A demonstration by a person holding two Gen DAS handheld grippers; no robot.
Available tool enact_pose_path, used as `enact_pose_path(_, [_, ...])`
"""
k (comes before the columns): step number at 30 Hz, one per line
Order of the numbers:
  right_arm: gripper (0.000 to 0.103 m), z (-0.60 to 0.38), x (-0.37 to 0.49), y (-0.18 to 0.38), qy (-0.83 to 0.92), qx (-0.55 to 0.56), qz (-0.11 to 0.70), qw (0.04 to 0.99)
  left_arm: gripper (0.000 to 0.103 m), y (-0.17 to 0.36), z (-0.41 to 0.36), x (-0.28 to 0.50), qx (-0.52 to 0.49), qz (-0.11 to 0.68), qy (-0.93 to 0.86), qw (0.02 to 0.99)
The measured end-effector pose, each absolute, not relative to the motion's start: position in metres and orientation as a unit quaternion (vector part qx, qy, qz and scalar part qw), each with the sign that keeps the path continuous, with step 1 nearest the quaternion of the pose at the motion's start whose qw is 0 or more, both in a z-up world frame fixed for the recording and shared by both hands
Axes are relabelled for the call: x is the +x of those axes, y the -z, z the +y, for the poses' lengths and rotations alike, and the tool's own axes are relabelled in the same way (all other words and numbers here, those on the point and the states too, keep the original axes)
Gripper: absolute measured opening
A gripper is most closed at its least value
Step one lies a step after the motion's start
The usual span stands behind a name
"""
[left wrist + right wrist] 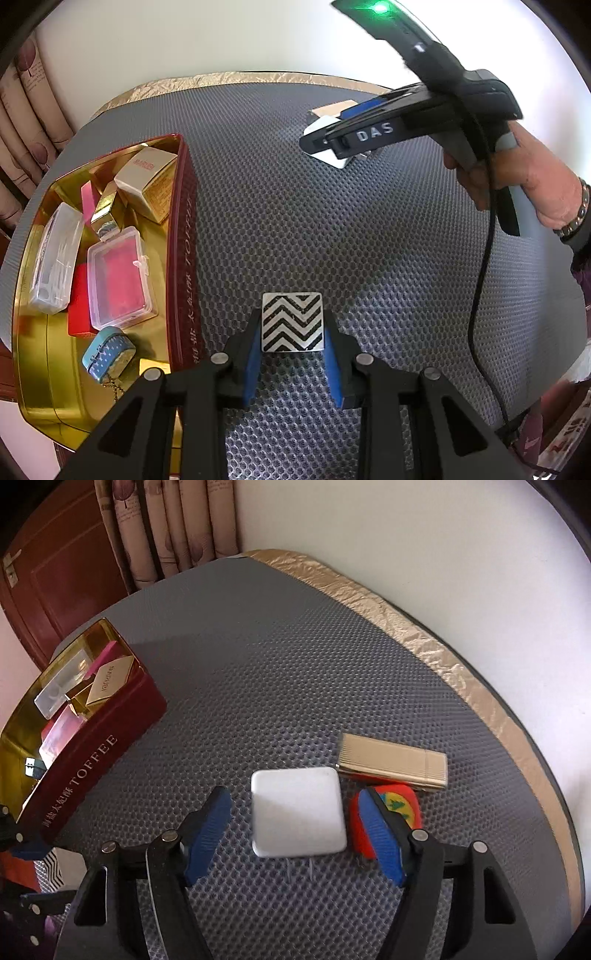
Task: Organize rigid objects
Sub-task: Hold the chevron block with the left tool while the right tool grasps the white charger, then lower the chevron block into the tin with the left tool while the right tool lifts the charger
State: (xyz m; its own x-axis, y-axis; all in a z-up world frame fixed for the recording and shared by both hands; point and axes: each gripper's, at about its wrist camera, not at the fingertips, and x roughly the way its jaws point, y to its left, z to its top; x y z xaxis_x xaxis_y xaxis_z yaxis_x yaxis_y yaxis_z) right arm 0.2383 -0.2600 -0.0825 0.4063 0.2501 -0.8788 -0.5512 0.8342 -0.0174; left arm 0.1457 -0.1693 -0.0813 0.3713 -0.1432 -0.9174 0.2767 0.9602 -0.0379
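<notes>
My left gripper is shut on a small square box with a black-and-white chevron top, low over the grey mat, just right of the red toffee tin. A hand holds my right gripper open, pointing down over a white square box. That box lies flat between the blue pads with a gap on each side. In the left wrist view the right gripper hovers over the same white box. A red object with a yellow-green top sits partly behind the right finger.
A ribbed gold flat case lies just beyond the white box. The open tin, gold inside, holds clear plastic cases, a gold carton and a small blue tin. A gold foil strip edges the mat by the wall.
</notes>
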Motion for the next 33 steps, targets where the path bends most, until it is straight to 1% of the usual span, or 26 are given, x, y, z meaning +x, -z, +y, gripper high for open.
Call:
enact_pose_path(2, [0.065, -0.254, 0.24, 0.087, -0.245, -0.164, 0.494, 0.818, 0.03, 0.082, -0.169, 0.147, 0.061, 0.547, 0.127, 0.825])
enact_pose_path(4, [0.057, -0.251, 0.243, 0.092, -0.252, -0.157, 0.51, 0.808, 0.03, 0.083, -0.17, 0.147, 0.061, 0.548, 0.126, 0.825])
enact_pose_path(5, [0.047, -0.249, 0.244, 0.096, -0.25, -0.158, 0.52, 0.801, 0.03, 0.083, -0.17, 0.147, 0.061, 0.548, 0.127, 0.824])
enact_pose_path(9, [0.046, -0.253, 0.239, 0.096, -0.238, -0.137, 0.521, 0.808, 0.03, 0.079, -0.171, 0.145, 0.063, 0.544, 0.127, 0.827])
enact_pose_path(12, [0.046, -0.265, 0.222, 0.091, -0.23, -0.096, 0.519, 0.818, 0.03, 0.071, -0.169, 0.141, 0.06, 0.538, 0.128, 0.831])
enact_pose_path(16, [0.046, -0.292, 0.181, 0.084, -0.219, -0.021, 0.511, 0.831, 0.03, 0.056, -0.164, 0.132, 0.054, 0.529, 0.129, 0.837])
enact_pose_path(20, [0.046, -0.318, 0.135, 0.087, -0.201, 0.026, 0.509, 0.837, 0.03, 0.036, -0.149, 0.119, 0.043, 0.519, 0.125, 0.844])
enact_pose_path(23, [0.046, -0.325, 0.112, 0.093, -0.185, 0.028, 0.513, 0.838, 0.03, 0.016, -0.126, 0.109, 0.024, 0.51, 0.112, 0.852])
enact_pose_path(27, [0.046, -0.331, 0.095, 0.092, -0.175, 0.035, 0.512, 0.84, 0.03, -0.009, -0.09, 0.097, 0.032, 0.486, 0.071, 0.87])
enact_pose_path(30, [0.046, -0.332, 0.091, 0.091, -0.166, 0.038, 0.512, 0.842, 0.03, -0.015, -0.061, 0.098, 0.04, 0.483, 0.038, 0.874])
enact_pose_path(33, [0.046, -0.333, 0.084, 0.09, -0.162, 0.044, 0.509, 0.844, 0.03, -0.008, -0.036, 0.104, 0.051, 0.491, 0.013, 0.87])
